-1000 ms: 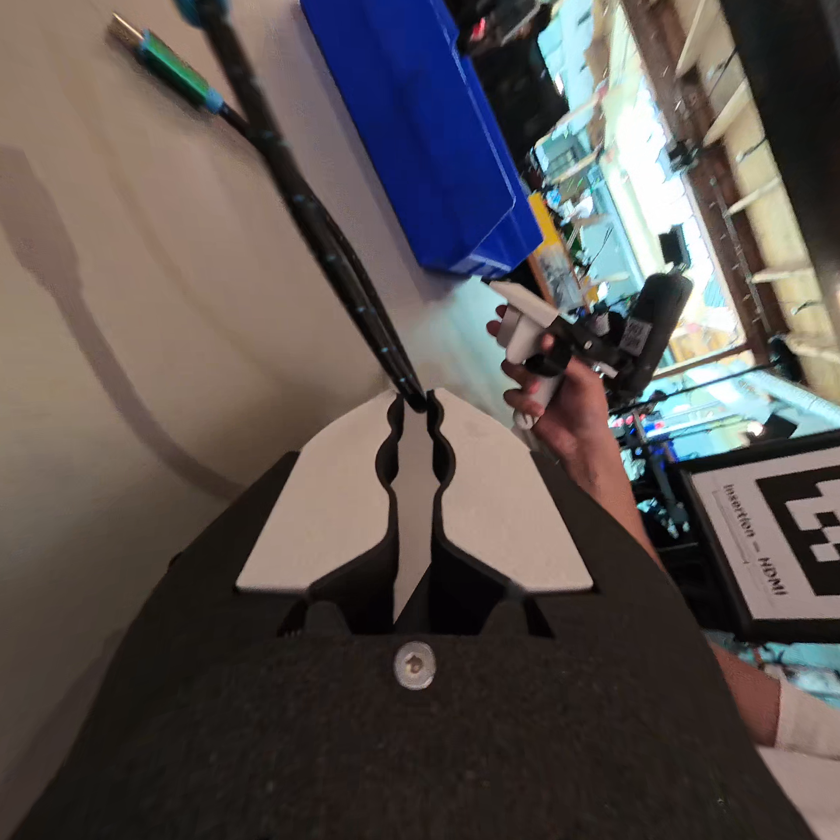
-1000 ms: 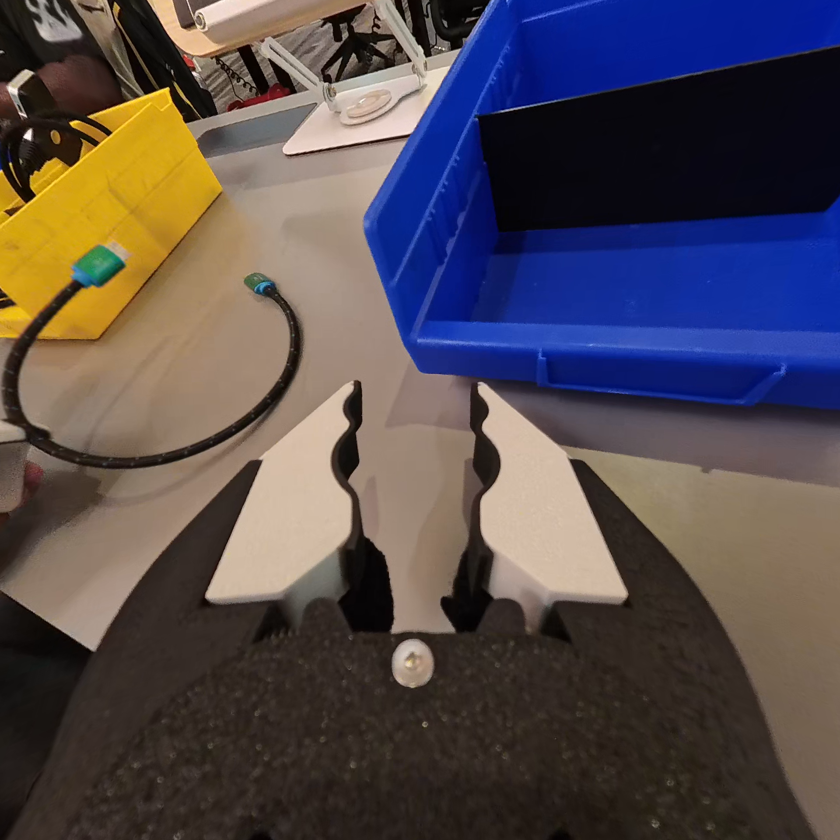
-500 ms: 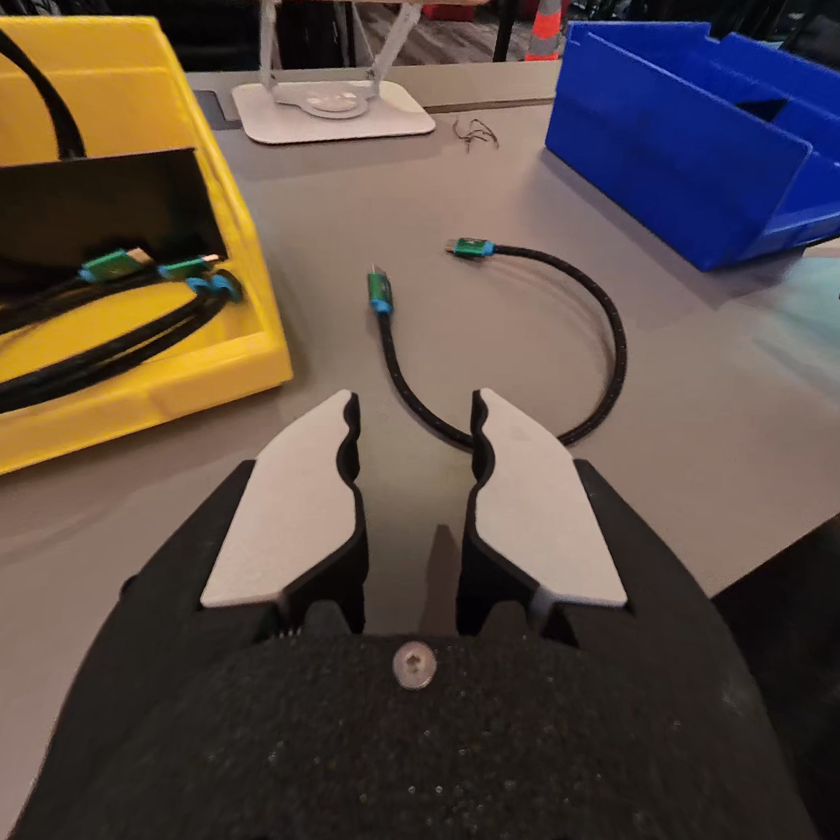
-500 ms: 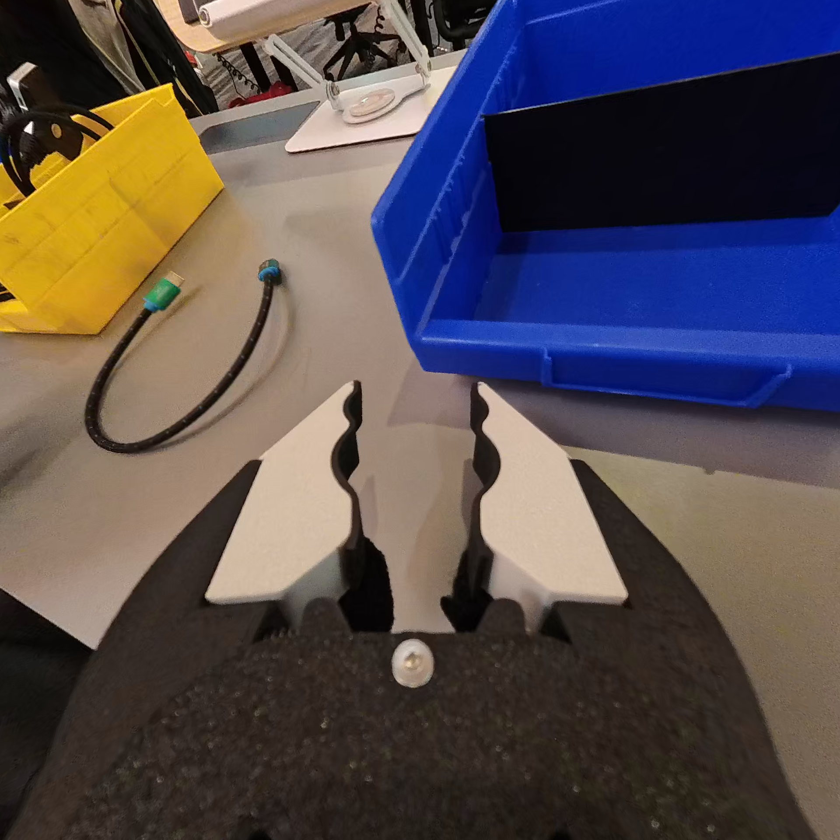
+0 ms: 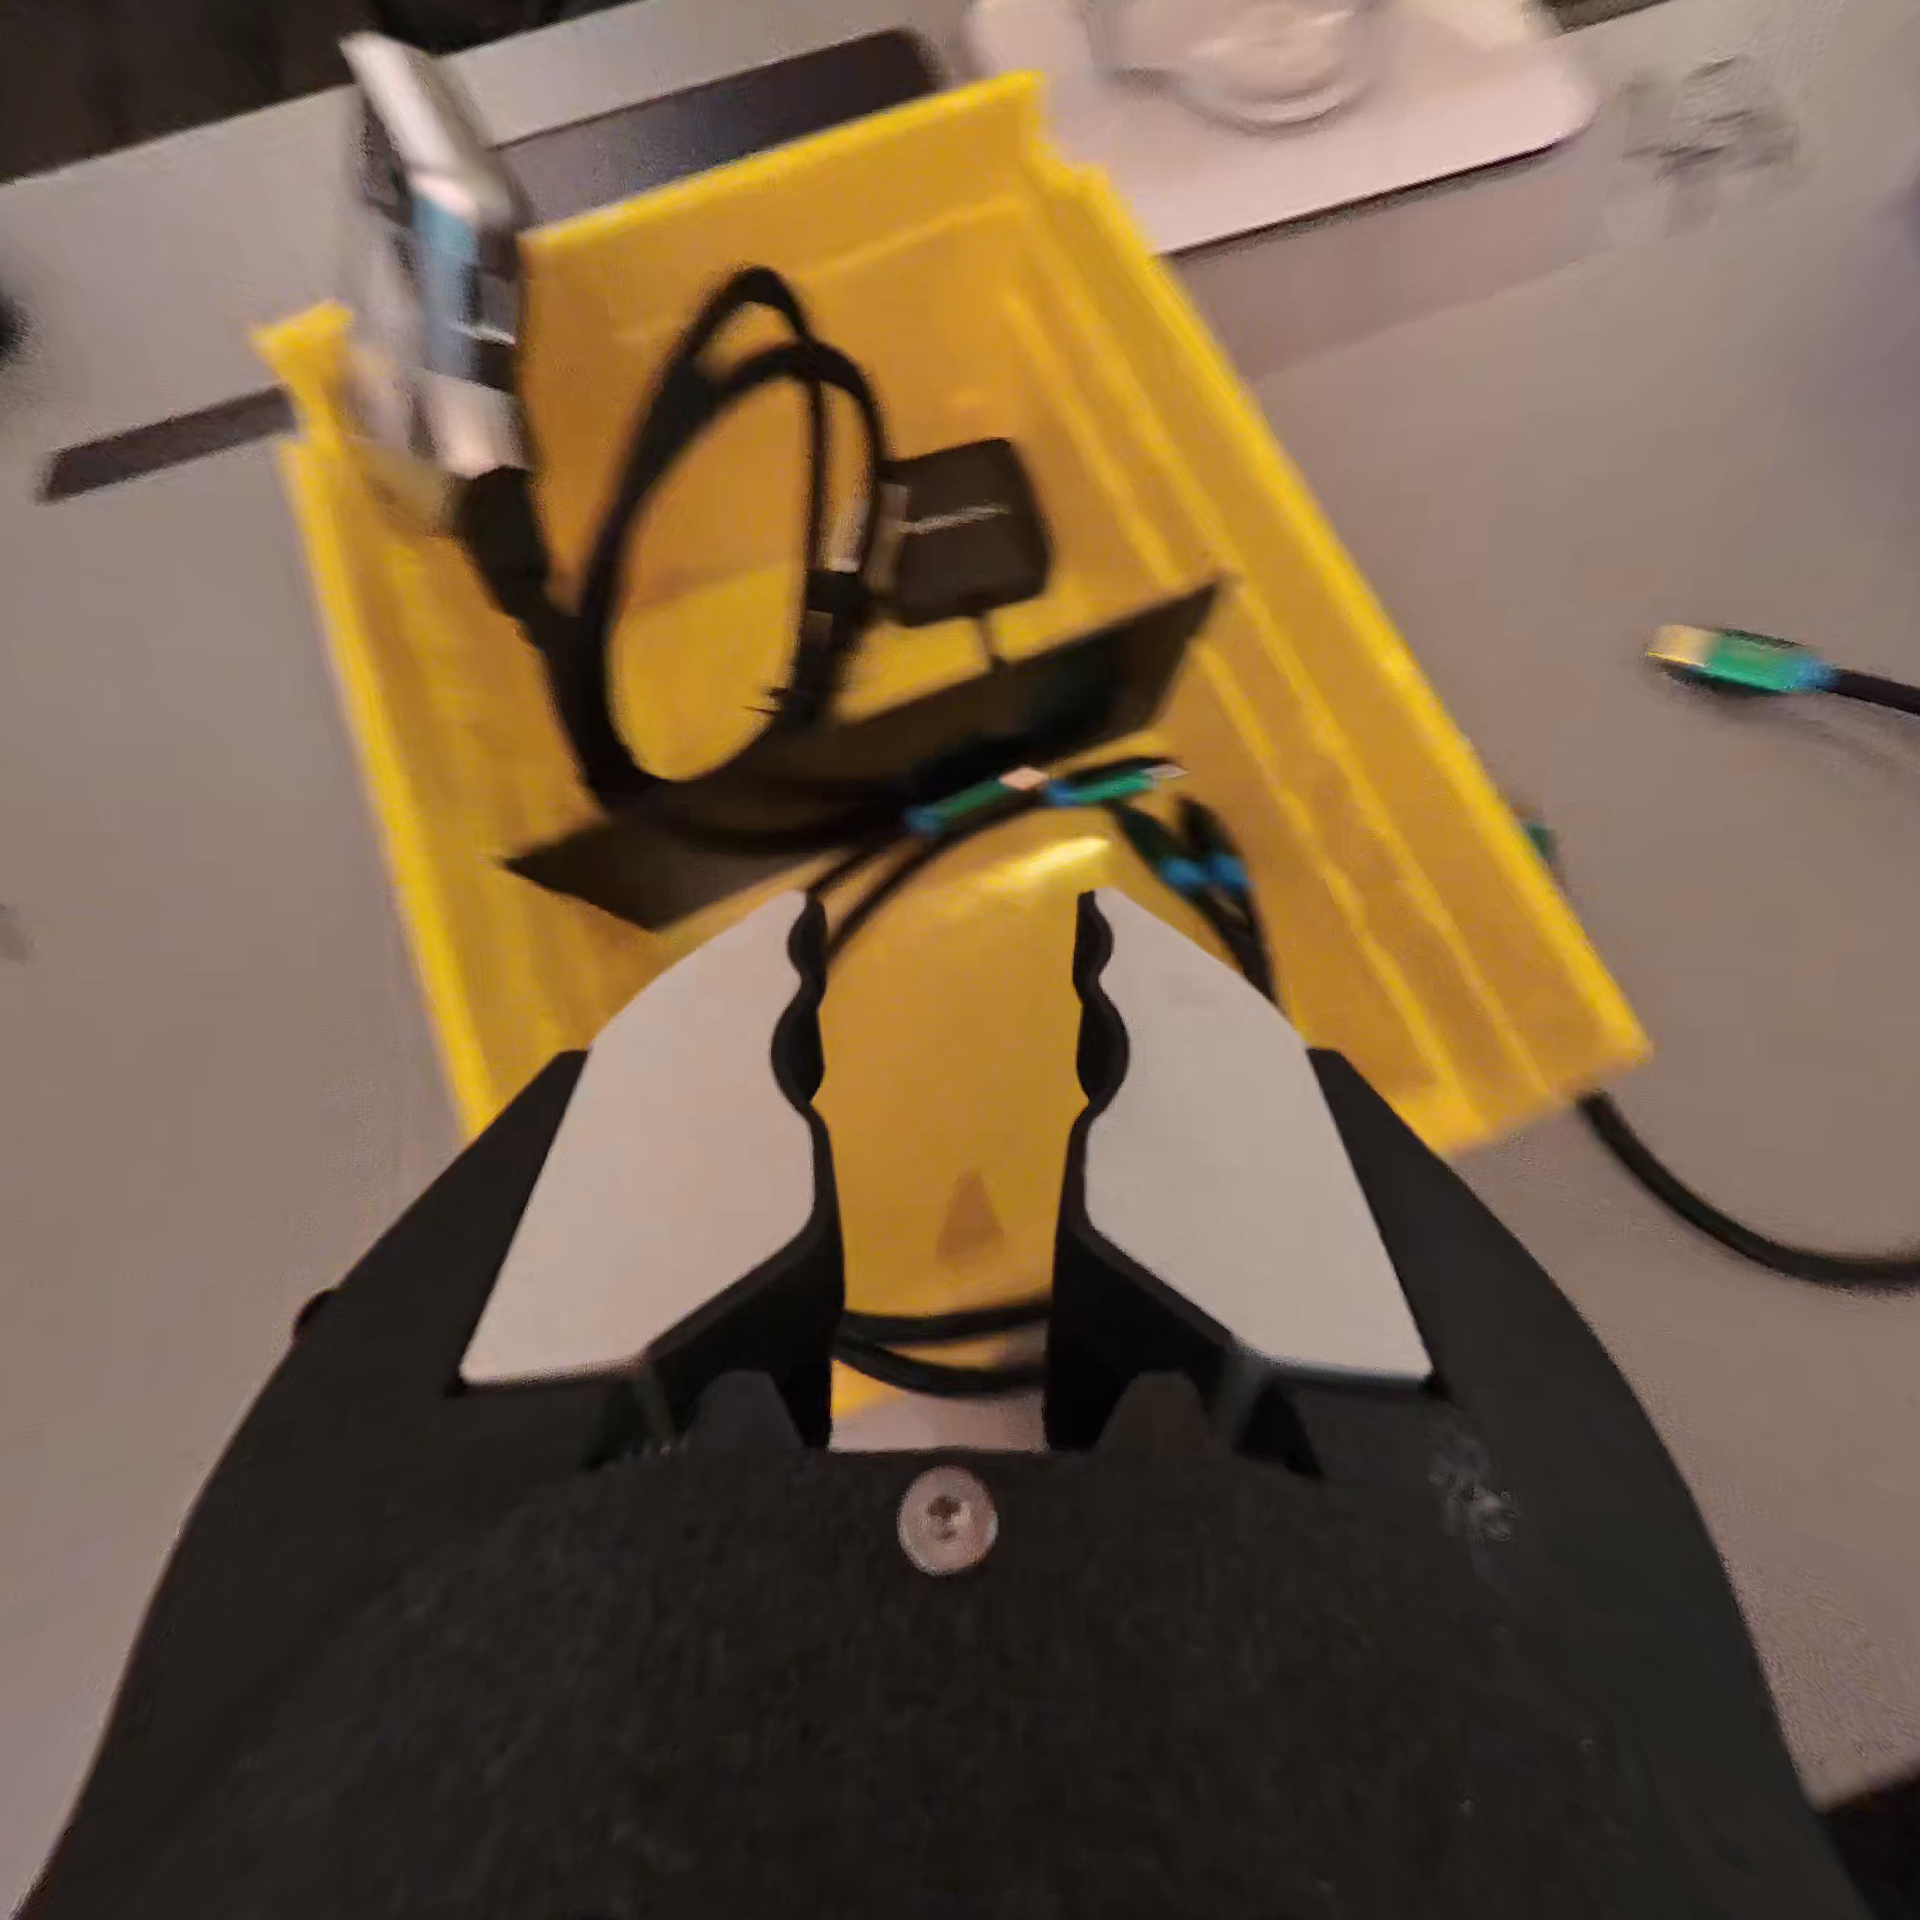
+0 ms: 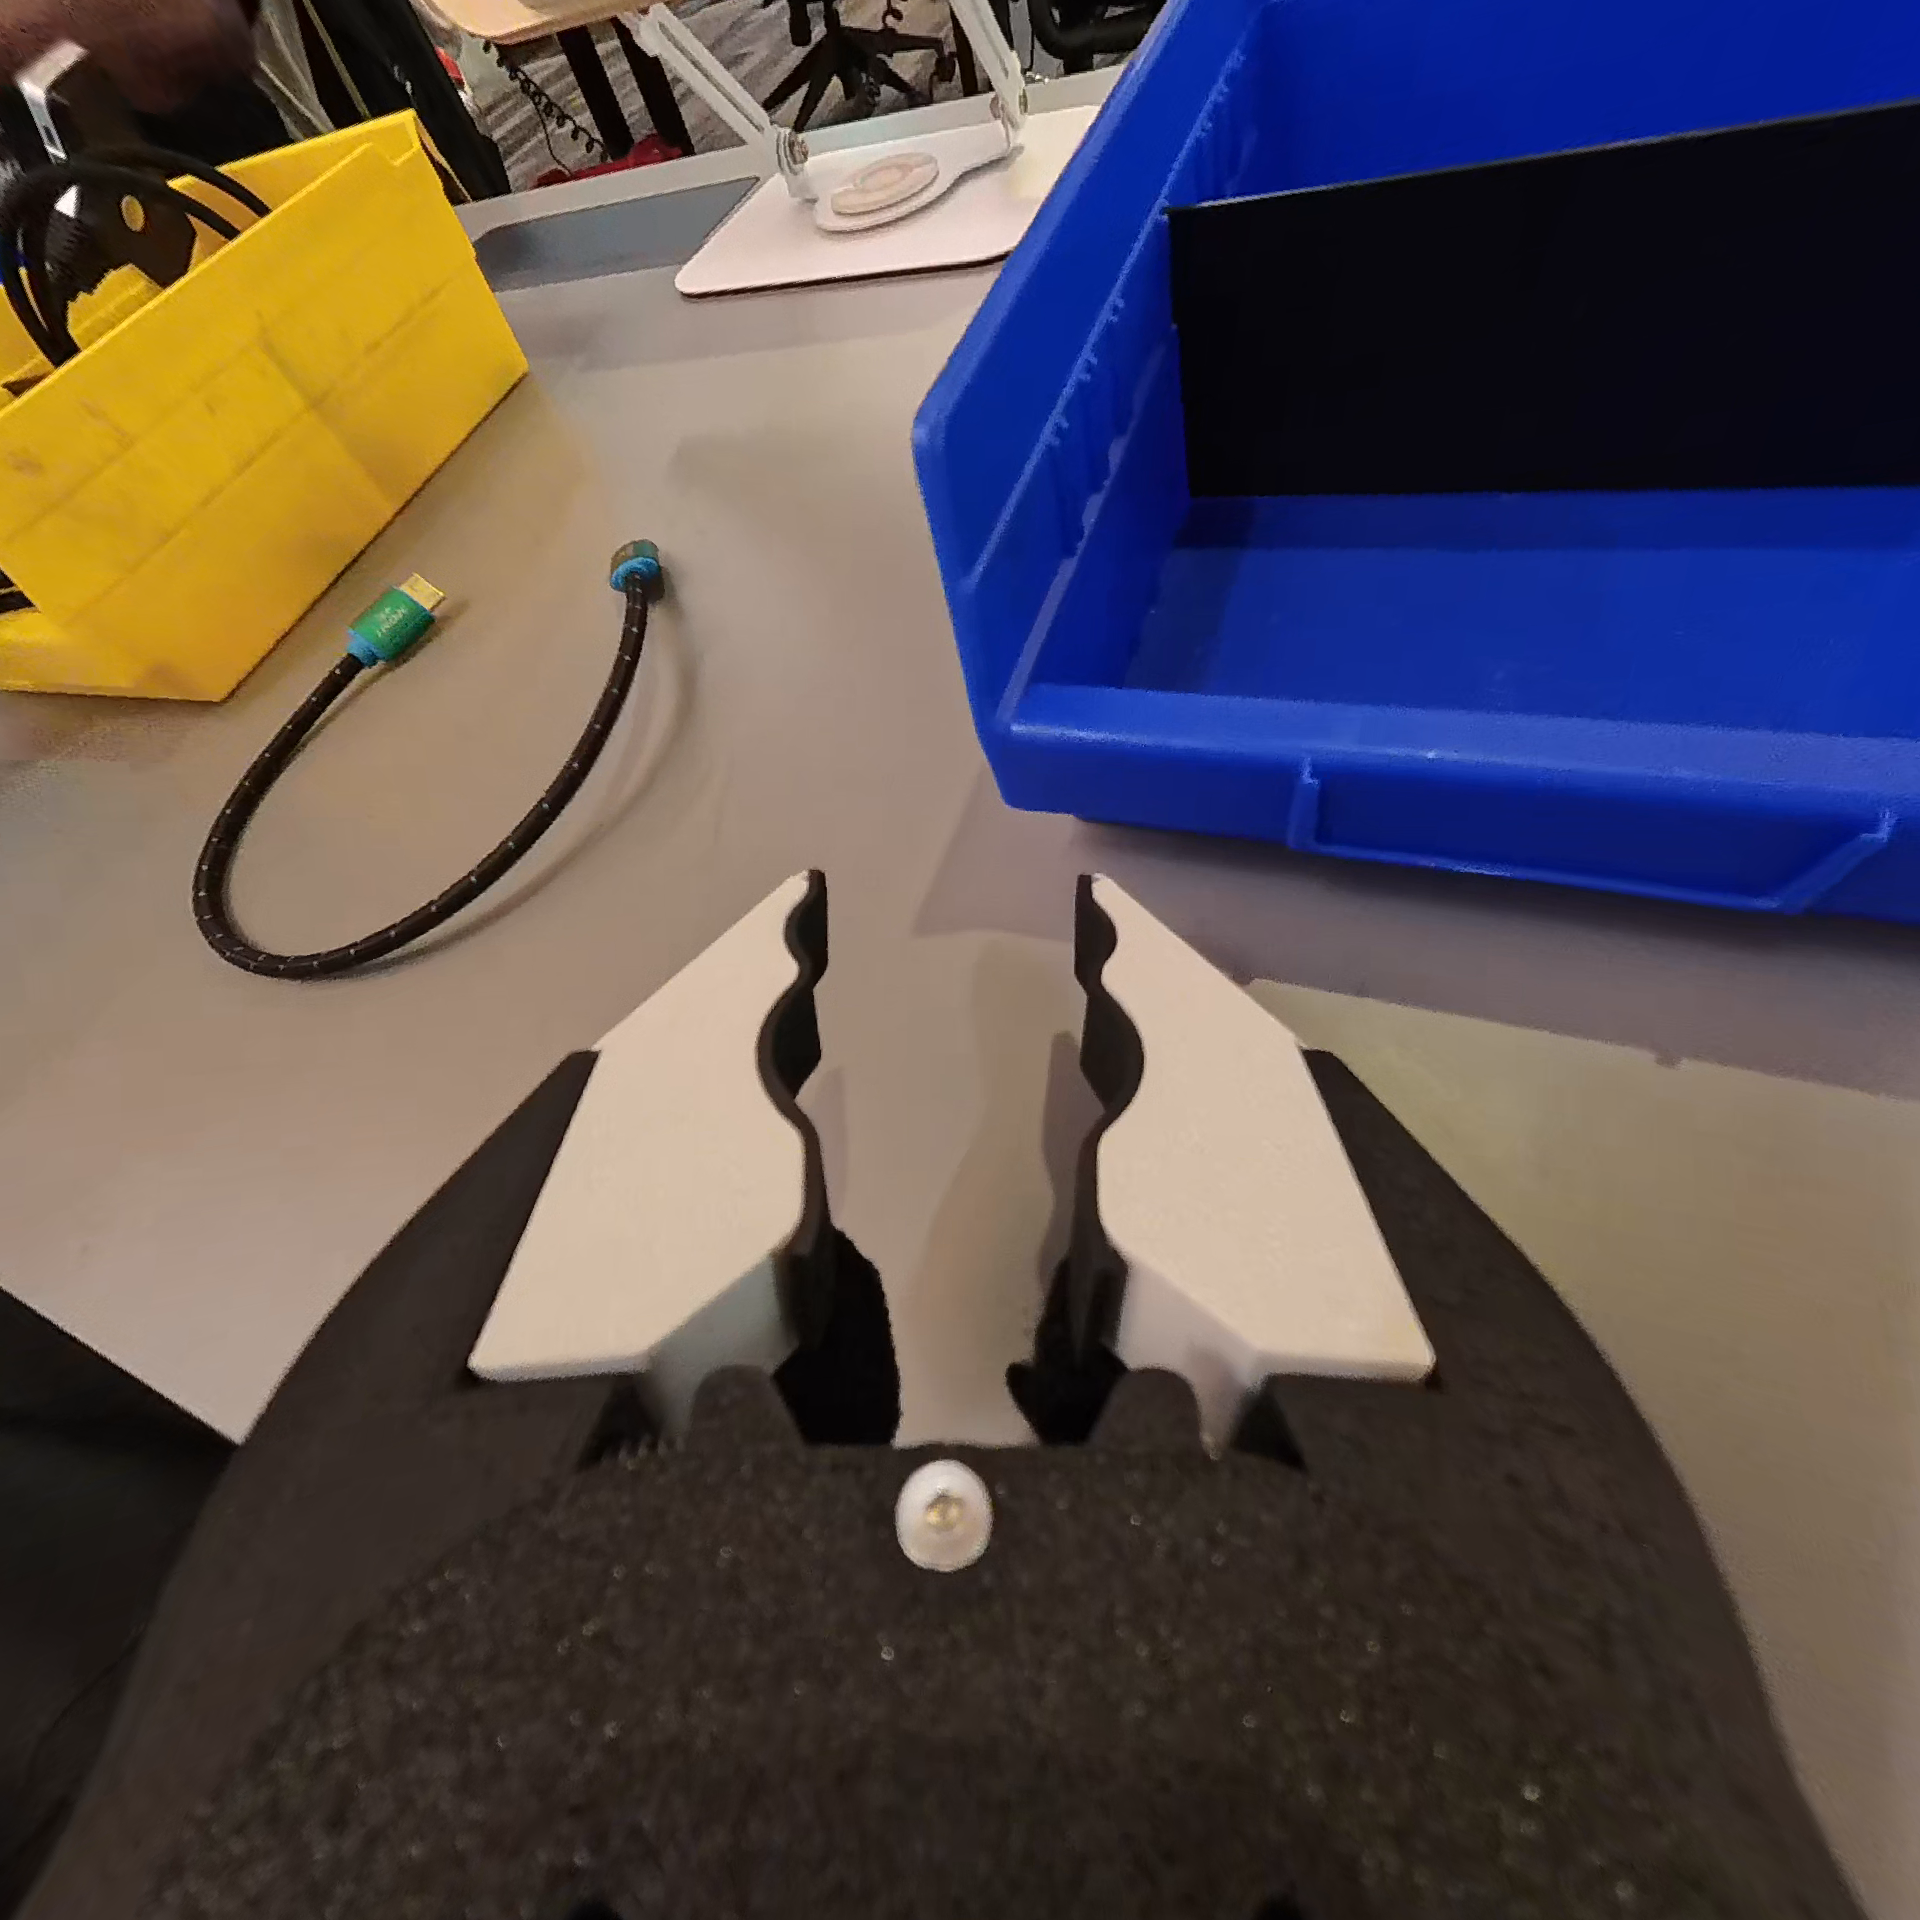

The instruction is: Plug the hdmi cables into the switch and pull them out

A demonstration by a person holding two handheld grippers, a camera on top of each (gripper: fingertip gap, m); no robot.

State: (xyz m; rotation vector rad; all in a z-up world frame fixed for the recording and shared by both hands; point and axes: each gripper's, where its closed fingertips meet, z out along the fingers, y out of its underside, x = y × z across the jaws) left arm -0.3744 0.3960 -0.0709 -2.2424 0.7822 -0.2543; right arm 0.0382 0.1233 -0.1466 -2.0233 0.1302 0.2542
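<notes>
So the left gripper (image 5: 943, 904) is hanging right over the yellow bin (image 5: 1351, 831), fingers (image 5: 675, 1122) spread wide with nothing between them. This view is pretty motion-blurred, so details are fuzzy. Inside the bin there's a black divider (image 5: 1039, 707) across the middle. Behind it sits a coiled black cable (image 5: 727, 499) next to a small black box (image 5: 961, 525), and a silvery grey device (image 5: 447, 270) stands up at the far left corner; can't say for sure which of those is the switch. In front of the divider there's a bunch of hdmi cables (image 5: 1039, 795) with green and blue plug ends, lying just past the fingertips.

The right gripper (image 6: 951, 883) is low over the grey tabletop (image 6: 790, 499), fingers (image 6: 665, 1143) also wide apart and empty. It's pointing at the gap between the two bins. One short braided hdmi cable (image 6: 436, 894) lies loose on the tabletop in a U shape, well apart from the gripper, with one green plug (image 6: 393, 623) near the yellow bin's side and the other end pointing away. The blue bin (image 6: 1455, 821) is on the right with a black divider (image 6: 1558, 312) in it, and its front section looks bare. A white stand base (image 6: 862, 229) sits at the back of the tabletop.
</notes>
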